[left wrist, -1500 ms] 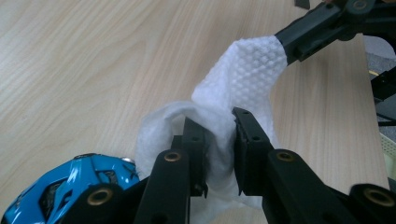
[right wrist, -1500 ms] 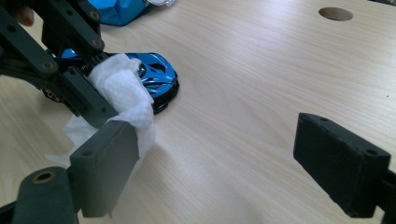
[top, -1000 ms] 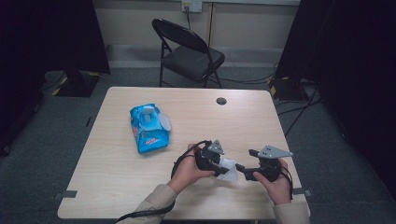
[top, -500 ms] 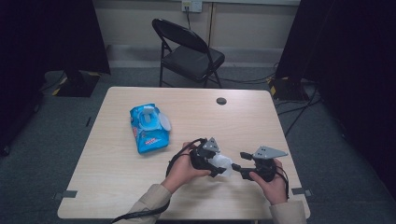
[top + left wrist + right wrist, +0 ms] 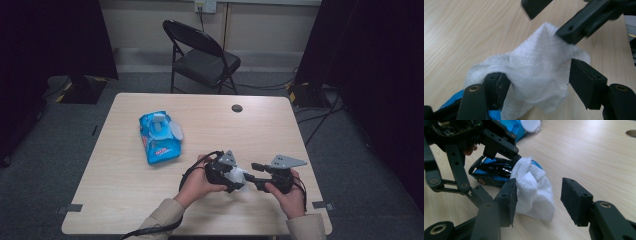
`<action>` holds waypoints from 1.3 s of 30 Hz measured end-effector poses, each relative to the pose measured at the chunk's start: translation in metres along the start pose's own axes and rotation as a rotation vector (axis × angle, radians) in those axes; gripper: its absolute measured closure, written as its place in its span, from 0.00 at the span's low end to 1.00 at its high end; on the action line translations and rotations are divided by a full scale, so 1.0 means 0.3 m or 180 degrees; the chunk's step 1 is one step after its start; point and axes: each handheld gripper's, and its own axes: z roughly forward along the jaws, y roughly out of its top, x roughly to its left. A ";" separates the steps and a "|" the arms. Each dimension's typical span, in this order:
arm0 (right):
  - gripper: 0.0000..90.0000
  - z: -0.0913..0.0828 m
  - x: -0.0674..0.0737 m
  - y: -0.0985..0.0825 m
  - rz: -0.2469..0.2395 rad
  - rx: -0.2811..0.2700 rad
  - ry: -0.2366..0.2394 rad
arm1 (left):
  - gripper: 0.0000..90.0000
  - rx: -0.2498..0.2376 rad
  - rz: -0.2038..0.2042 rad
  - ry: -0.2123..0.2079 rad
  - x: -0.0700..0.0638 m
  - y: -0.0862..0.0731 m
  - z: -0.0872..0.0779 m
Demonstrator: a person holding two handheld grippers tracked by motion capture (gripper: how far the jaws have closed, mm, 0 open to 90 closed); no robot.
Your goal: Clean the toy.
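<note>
1. Left gripper (image 5: 537, 82), raised low over the table's (image 5: 125, 200) near edge, stands open, its jaws having just been opening. A white wet wipe (image 5: 541, 70) drapes over one of its pads, and the other pad is clear of the cloth. A blue pack of wipes (image 5: 159, 137) lies beyond it and to its left, well apart.

2. Just under that gripper a small blue and black toy car (image 5: 491, 172) sits on the wood, with one end of the wipe touching it. Whether the jaws touch the car cannot be told.

3. Bunched between the two grippers, the wipe looks feather-light, limp and probably damp. It should fold, sag and cling rather than hold any shape, and a hard tug could stretch or tear it. The thick crumpled middle looks the safest place to pinch, since a single loose corner might slip out.

4. Right gripper (image 5: 539, 200), pointing at the left one from just beside it, has just been closing with the wipe between its jaws. One pad touches the cloth and the other stands apart, so nothing is clamped yet. A firm squeeze seems harmless here, as there is nothing hard to crush.
</note>
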 end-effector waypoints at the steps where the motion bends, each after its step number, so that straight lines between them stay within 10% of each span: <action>1: 0.54 0.007 0.002 -0.002 0.0001 0.0021 0.0006 | 0.38 -0.0012 0.0004 -0.0010 -0.002 0.002 0.004; 11: 0.98 0.037 0.014 -0.002 -0.0029 0.0205 0.0252 | 0.38 -0.0080 -0.0010 -0.0079 0.000 -0.003 0.012; 28: 1.00 -0.071 -0.102 -0.050 0.0459 0.0042 -0.0107 | 0.28 -0.0085 -0.0363 0.0325 0.091 -0.065 -0.103; 39: 0.99 -0.058 -0.106 -0.066 0.0431 0.0070 -0.0160 | 0.18 0.0117 -0.0580 0.0600 0.145 -0.104 -0.048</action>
